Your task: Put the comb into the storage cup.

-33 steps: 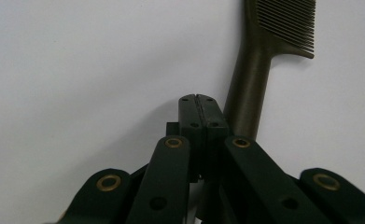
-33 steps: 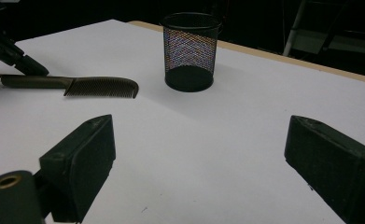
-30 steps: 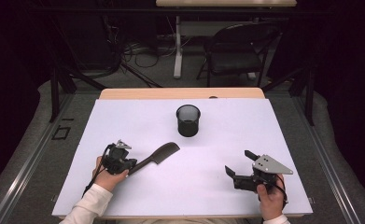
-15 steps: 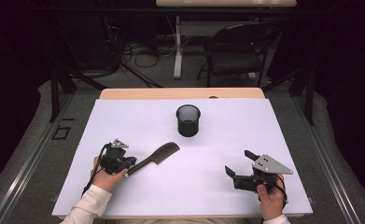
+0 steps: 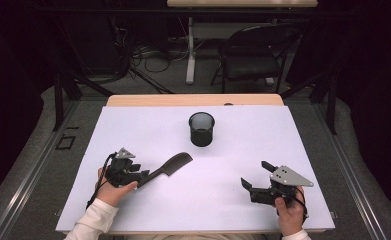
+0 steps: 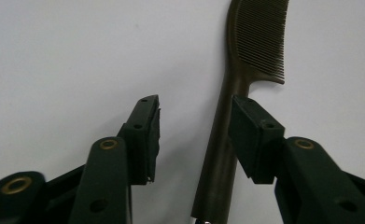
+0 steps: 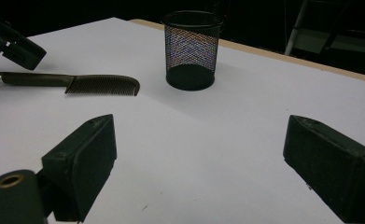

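**White bench in a dark room, comb lying at the left gripper**

The bench (image 5: 133,130) is topped with a plain white sheet, and a strip of pale wood shows along its far edge. Grey floor runs along both sides of the bench, with metal rails lying on it. Beyond the bench the room is dark: a black folding chair (image 5: 253,55) stands at the far right beside a white table leg (image 5: 190,50), and loose cables (image 5: 148,55) lie on the floor beyond the far edge.

A dark brown plastic comb with a long handle (image 5: 170,166) lies flat on the white sheet at the left, teeth end pointing toward the middle. The left gripper (image 5: 142,177) sits at the handle end; its jaws have just been opening and now stand apart, the handle lying between them next to one pad, no longer pinched. A black wire-mesh cup (image 5: 201,129) stands upright near the middle of the bench, well apart from the comb. The right gripper (image 5: 255,176) rests low at the near right with its jaws wide and nothing between them.
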A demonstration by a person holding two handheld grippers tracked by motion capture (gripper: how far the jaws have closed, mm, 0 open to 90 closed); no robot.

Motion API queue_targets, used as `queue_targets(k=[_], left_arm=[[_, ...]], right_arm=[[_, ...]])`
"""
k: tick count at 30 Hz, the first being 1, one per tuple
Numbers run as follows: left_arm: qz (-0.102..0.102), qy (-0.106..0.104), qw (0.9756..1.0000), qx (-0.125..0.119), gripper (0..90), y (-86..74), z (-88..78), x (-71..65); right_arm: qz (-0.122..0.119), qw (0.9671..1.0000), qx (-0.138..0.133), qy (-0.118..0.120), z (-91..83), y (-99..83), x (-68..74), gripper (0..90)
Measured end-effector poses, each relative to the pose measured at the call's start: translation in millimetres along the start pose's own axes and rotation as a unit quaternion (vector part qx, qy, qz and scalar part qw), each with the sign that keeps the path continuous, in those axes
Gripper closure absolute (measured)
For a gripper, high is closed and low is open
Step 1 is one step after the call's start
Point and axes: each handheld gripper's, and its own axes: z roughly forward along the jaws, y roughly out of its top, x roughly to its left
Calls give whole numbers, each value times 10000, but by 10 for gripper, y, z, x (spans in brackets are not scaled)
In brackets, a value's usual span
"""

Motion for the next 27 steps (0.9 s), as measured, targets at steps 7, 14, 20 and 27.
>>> queue_targets(k=[7,14,20,27], left_arm=[[69,97,9999,-46,463,18,-39,-4],[-164,-188,9996,-126,446,30,-76,59],[-78,-211,9992,-344,403,38,-129,69],[-71,-290,9990,-340,213,70,-167,73]], right_arm=[[-15,10000,-3,7,5,-4,-3,95],[-5,10000,-9,8,8,-5,-3,95],[-11,10000,17,2,8,-3,0,95],[-7,10000,6,5,8,-4,-4,95]])
